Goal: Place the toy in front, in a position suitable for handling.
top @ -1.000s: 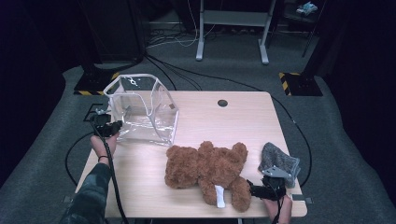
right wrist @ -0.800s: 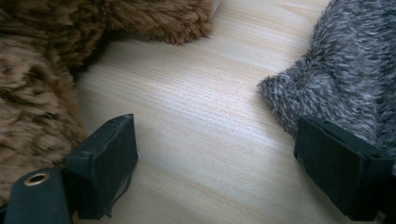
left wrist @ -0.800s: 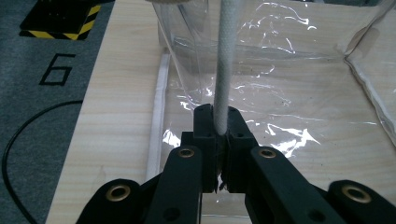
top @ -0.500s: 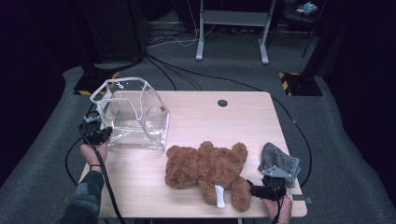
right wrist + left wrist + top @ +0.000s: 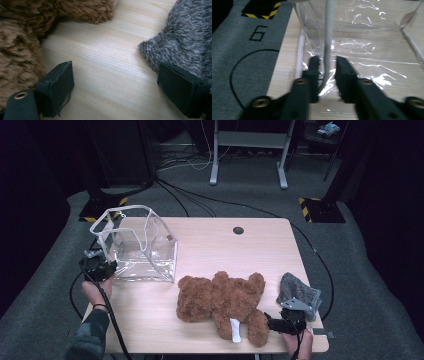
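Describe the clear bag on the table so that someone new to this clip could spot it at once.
On the wooden table, look to the back left corner. The clear bag stands there open-topped, with white piping along its edges, at the left tongs. Unlike the furry brown teddy bear and the grey plush piece, it is see-through and glossy.

Left gripper (image 5: 326,68) just opening, right gripper (image 5: 115,87) wide apart
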